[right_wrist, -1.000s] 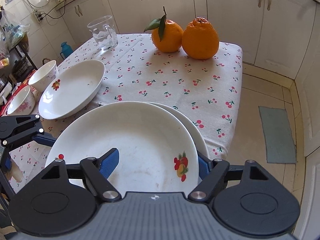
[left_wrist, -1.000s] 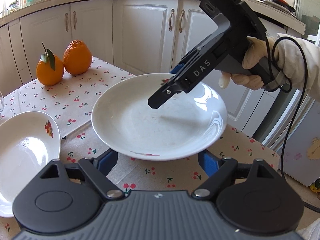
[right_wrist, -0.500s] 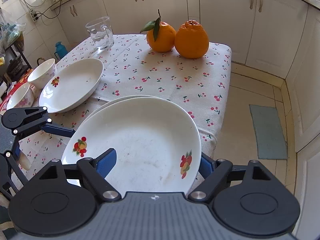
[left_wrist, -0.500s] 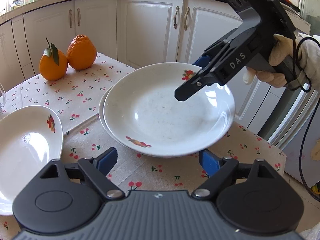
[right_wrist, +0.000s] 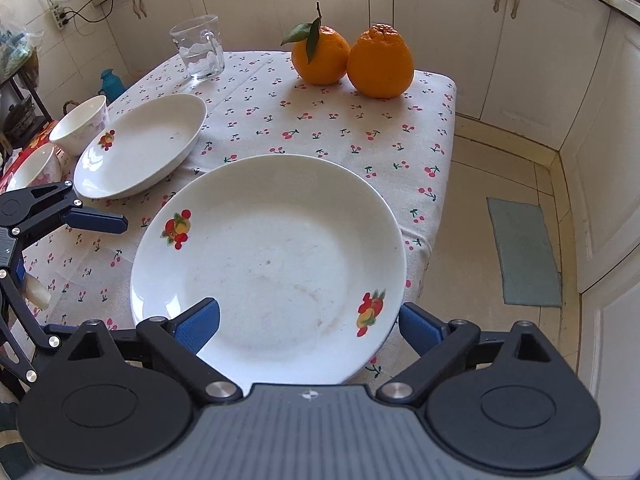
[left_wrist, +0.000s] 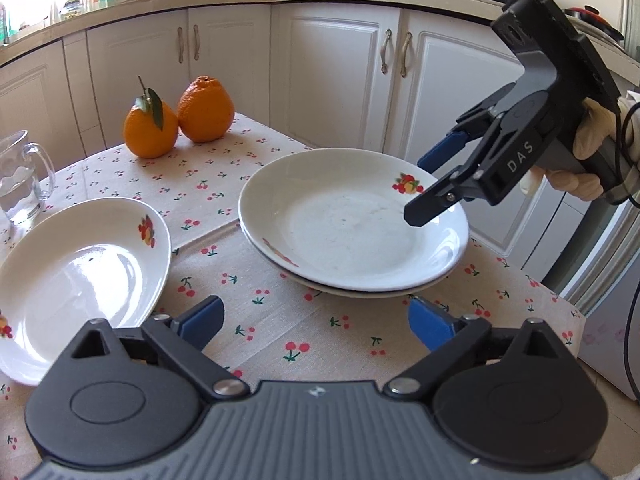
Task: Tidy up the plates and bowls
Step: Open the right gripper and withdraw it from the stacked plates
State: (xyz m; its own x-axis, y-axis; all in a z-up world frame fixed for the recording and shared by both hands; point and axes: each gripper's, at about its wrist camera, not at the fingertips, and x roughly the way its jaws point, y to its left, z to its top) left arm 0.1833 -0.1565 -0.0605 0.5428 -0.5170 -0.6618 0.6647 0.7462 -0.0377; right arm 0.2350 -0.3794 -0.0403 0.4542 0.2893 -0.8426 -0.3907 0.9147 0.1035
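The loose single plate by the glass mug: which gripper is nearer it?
Left. The left gripper sits just beside the single plate; the right gripper hangs over the stacked plates, farther off.

White plate (right_wrist: 276, 240) on cherry-print tablecloth (right_wrist: 340, 128); right hand-held gripper (right_wrist: 308, 320) just opening — two oranges (right_wrist: 352, 60) beyond

Glossy ceramic plates (left_wrist: 352, 224), matt cloth tablecloth (left_wrist: 280, 312)

- I see two white fruit-print plates (left_wrist: 352, 232) stacked near the table's corner.
- A third plate (left_wrist: 80, 276) lies apart.
- Two white bowls (right_wrist: 80, 128) sit beyond it.
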